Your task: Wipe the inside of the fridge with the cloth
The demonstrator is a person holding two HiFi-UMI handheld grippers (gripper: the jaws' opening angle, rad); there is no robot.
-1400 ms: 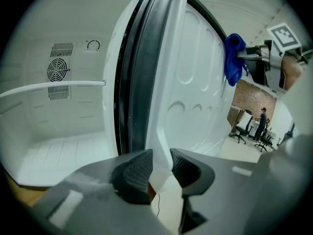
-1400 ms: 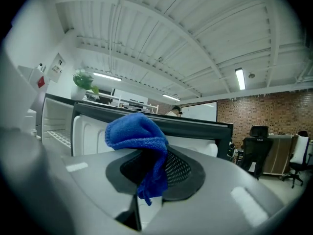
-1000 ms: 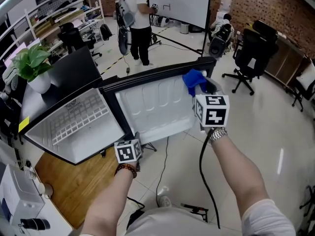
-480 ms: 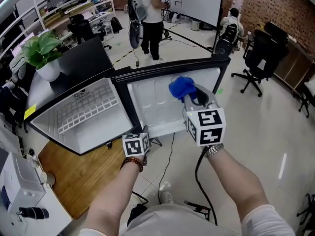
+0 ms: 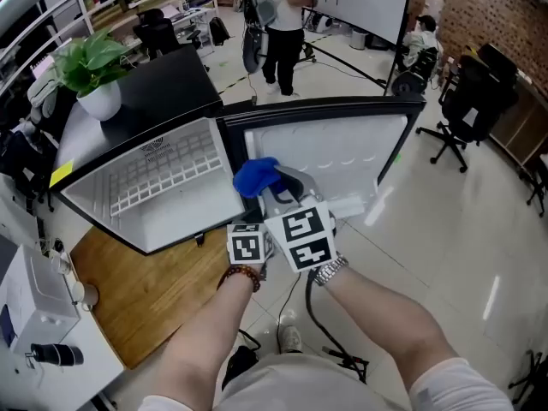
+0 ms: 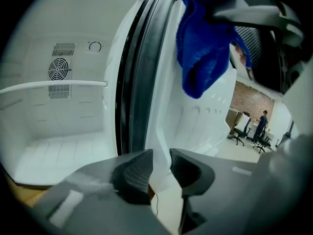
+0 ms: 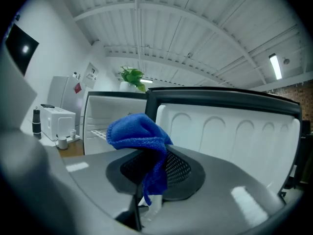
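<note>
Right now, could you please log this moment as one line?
left gripper shut on fridge door | right gripper shut on blue cloth | fridge open

The room is lit brightly and evenly from above; a strip lamp (image 7: 275, 66) is seen glowing on the ceiling. Pale glare is thrown on the glossy floor (image 5: 490, 291). Both gripper views are bent by the wide lens and ringed with dark corners (a round vignette). The white fridge door (image 6: 195, 116) is nearly washed out, and the left tongs (image 6: 160, 169) are rendered soft.
</note>
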